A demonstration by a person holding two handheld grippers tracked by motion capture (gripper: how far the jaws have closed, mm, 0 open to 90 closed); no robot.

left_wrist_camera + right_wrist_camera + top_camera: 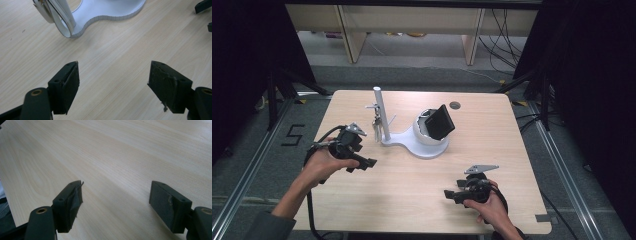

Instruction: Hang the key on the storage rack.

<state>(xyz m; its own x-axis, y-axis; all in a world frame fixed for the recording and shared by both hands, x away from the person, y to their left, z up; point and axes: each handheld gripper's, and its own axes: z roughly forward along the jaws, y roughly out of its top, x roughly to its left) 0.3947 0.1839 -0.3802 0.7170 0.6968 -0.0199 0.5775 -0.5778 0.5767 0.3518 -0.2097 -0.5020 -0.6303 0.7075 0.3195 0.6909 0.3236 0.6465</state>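
Keys (375, 125) on white stand (412, 142), frame centre: light, stiff, slippery, grab by ring; left gripper (362, 164) & right gripper (451, 194) both released, empty.

Black left gripper (364, 163), right gripper (450, 194); grey plates, black cables.

The table (120, 50) was pale wood-grain laminate, smooth and matt. The white stand (110, 11) looked like layered plastic (fine ridges along its edge). The gripper pads (170, 87) were black, rough, slightly frayed.
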